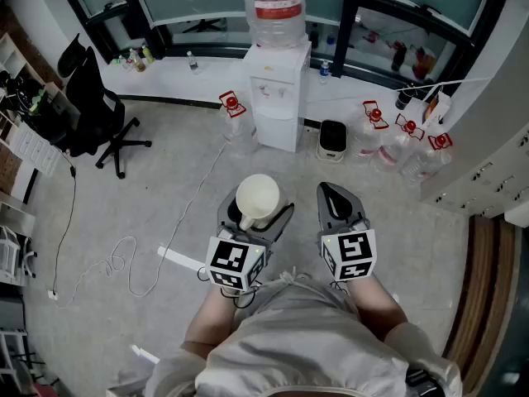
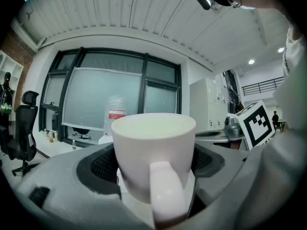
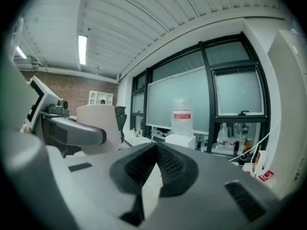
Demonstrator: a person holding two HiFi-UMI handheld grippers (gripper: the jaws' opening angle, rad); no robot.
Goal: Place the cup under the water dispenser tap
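Note:
A white cup [image 1: 257,198] with a handle sits upright between the jaws of my left gripper [image 1: 254,213], which is shut on it. In the left gripper view the cup [image 2: 153,138] fills the middle, handle toward the camera, with the dark pads pressed on both sides. My right gripper [image 1: 335,195] is alongside it, shut and holding nothing; its pads meet at the tip [image 3: 156,147]. The white water dispenser [image 1: 277,98] with a large bottle on top stands across the floor ahead against the window ledge, well away from both grippers. It also shows in the distance as the dispenser [image 3: 181,133].
Several empty water jugs [image 1: 397,143] stand on the floor right of the dispenser, with a small bin [image 1: 332,139] beside it. A black office chair [image 1: 91,106] is at the left. A white cable [image 1: 124,263] runs over the floor. Lockers [image 1: 488,164] line the right side.

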